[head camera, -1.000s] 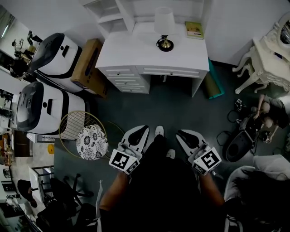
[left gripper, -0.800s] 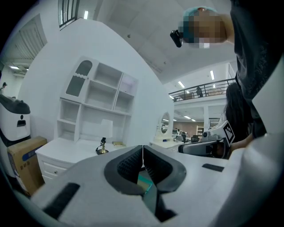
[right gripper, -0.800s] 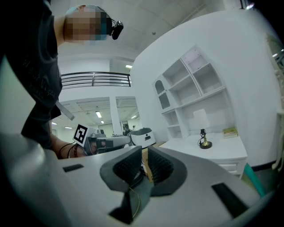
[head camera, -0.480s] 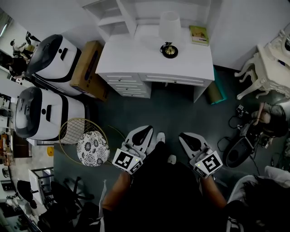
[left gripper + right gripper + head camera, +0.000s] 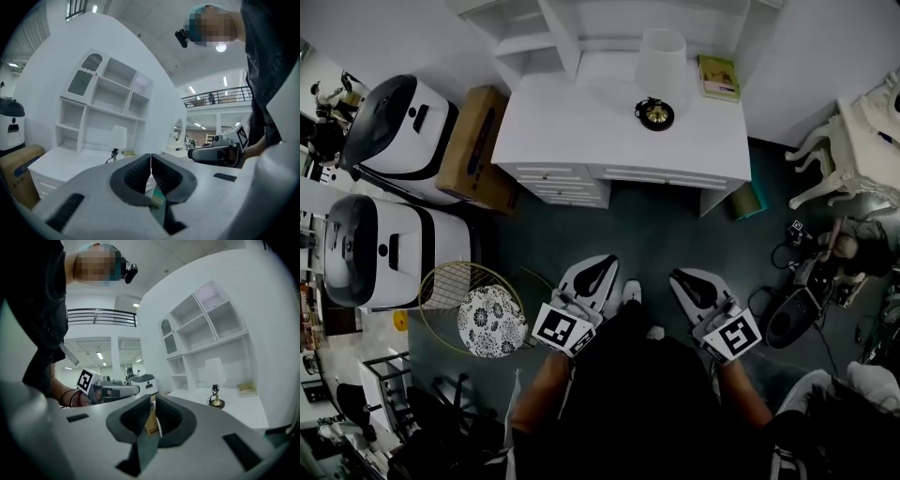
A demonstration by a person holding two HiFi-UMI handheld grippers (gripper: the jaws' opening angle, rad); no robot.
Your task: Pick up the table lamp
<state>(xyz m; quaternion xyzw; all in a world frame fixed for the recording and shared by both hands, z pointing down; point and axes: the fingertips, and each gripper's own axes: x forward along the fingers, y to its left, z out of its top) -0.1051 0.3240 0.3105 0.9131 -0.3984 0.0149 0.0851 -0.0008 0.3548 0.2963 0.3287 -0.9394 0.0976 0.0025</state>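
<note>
Standing toward the back of the white drawer-fronted worktop [image 5: 581,122], the table lamp with white shade and brass base [image 5: 660,75] is well apart from both tongs. The left tongs [image 5: 150,159] are pressed together, empty; the right tongs [image 5: 153,401] are narrowly parted, empty.

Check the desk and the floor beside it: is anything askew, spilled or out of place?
Nothing looks spilled or damaged. The table lamp stands upright on the white desk, and the book lies flat at its back corner. Only the cardboard box sits at an angle beside the desk's left end.
</note>
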